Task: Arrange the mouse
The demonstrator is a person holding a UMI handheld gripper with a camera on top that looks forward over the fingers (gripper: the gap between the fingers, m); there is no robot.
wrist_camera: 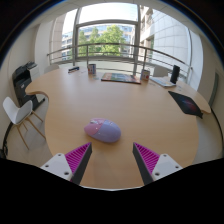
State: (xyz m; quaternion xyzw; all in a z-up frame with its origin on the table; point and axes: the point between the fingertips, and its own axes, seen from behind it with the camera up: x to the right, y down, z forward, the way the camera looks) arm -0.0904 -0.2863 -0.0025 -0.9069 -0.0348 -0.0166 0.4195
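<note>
While the gripper (112, 160) gapes, one mouse (102, 130) lies ahead — apart.

wooden table (70, 100) | white chair (17, 112) | windows (105, 35), perhaps trees outside

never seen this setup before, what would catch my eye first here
The pale lilac mouse draws the eye first, lying alone on the round wooden table just ahead of the gripper, whose pink-padded fingers stand open and apart from it. Beyond it, a dark mat lies near the table's far edge, in front of a large bright window with green trees outside.
</note>
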